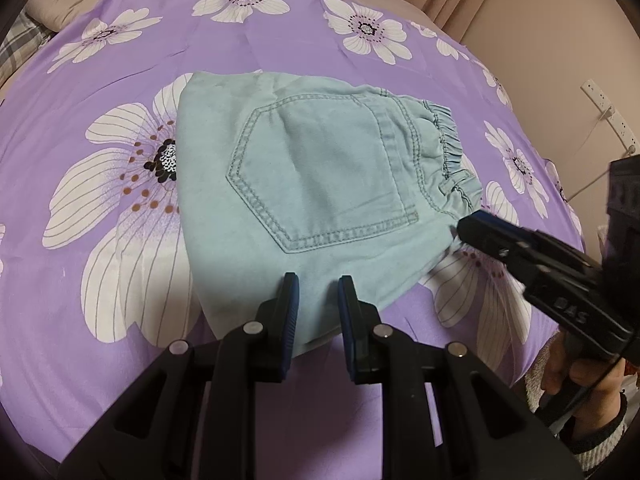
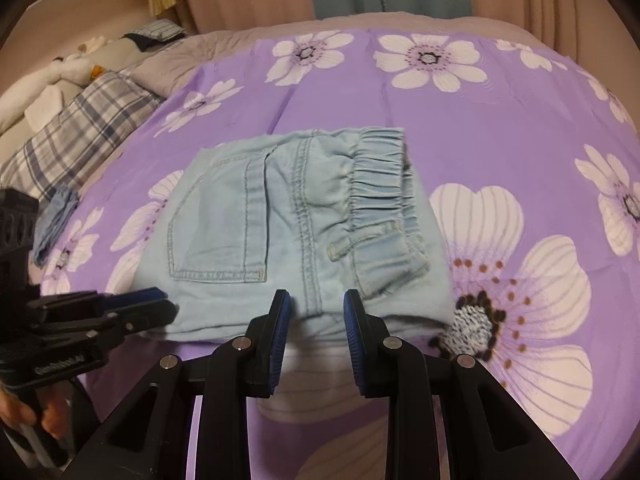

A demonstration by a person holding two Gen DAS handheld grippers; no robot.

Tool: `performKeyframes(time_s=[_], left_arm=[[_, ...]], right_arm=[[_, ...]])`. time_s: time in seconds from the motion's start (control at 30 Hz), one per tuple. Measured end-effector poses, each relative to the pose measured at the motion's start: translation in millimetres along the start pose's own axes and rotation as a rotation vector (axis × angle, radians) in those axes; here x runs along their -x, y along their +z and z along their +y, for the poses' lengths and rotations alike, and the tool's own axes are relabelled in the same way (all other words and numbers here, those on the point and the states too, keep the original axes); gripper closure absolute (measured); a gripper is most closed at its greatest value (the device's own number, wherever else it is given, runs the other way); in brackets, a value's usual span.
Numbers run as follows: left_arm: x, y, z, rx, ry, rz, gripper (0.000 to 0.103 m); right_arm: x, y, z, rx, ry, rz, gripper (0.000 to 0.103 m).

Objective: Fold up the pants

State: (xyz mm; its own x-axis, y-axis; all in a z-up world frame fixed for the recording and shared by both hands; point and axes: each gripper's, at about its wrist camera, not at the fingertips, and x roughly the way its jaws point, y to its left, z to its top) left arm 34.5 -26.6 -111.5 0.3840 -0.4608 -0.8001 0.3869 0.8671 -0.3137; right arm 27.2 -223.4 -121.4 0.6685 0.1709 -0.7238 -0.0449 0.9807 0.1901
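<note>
Pale blue pants [image 1: 320, 184] lie folded compact, back pocket [image 1: 320, 176] up.

Left tool [image 1: 318, 286] slightly parted, right tool [image 2: 316, 300] slightly parted, both angled downward

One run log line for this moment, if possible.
pants: folded on purple sheet | left gripper: open at edge | right gripper: open, holds nothing

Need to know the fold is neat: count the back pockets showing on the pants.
1: back pocket faces up mid-panel on the folded pants; another may be hidden underneath.
</note>
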Motion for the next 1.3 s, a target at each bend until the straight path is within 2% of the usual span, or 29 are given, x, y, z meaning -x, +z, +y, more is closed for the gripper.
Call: performKeyframes(time_s=[0.1,0.23,0.33,0.43,0.53,0.67,0.83,0.93,1.0,1.1,1.17,1.3], left_arm=[[0.2,0.2,0.9,0.008,-0.005,0.0,0.083],[-0.1,-0.7,2.1,0.013,-0.015,0.003,0.083],[-1.0,-0.1,2.4,0.008,-0.009,0.005,0.083],[-1.5,0.8,1.7,0.002,-0.002,0.005,0.083],[-1.7,1.4,3.5,0.009,-0.011,0.006,0.083],[-1.8,1.5,5.0,0.011,-0.015,0.005,0.083],[-2.0,0.1,7.2,0.015,-0.027,-0.008,0.083],[-1.7,-0.7,8.6,0.014,-0.038,-0.011,0.083],[-1.6,-1.2,10.3,0.012,-0.048,-0.012,0.083],[-2.4,-1.9,11.9,0.01,-0.062,-0.014,0.083],[-1.6,-1.7,14.3,0.012,-0.077,-0.011,0.083],[5.5,-2.0,23.5,0.05,-0.121,0.014,0.083]], right_arm=[[9.6,-0.4,6.8,0.021,0.032,-0.052,0.076],[-13.2,-10.0,13.4,0.057,0.013,0.01,0.074],[-14.0,-15.8,9.1,0.047,0.032,-0.017,0.074],[-15.7,-18.8,4.9,0.028,0.052,0.026,0.074],[-18.2,-27.3,4.6,0.032,0.024,0.089,0.074],[-0.5,-22.5,1.4,-0.022,0.061,0.037,0.074],[24.6,-3.2,11.5,-0.007,0.075,-0.093,0.074],[19.8,9.0,14.5,-0.001,0.056,-0.127,0.07],[7.8,12.4,14.7,-0.002,0.039,-0.121,0.068],[-26.3,-0.6,16.5,0.028,-0.024,-0.011,0.067],[-28.2,-12.7,20.0,0.077,-0.041,-0.08,0.068],[-22.0,-10.7,19.5,0.074,-0.033,-0.064,0.066]])
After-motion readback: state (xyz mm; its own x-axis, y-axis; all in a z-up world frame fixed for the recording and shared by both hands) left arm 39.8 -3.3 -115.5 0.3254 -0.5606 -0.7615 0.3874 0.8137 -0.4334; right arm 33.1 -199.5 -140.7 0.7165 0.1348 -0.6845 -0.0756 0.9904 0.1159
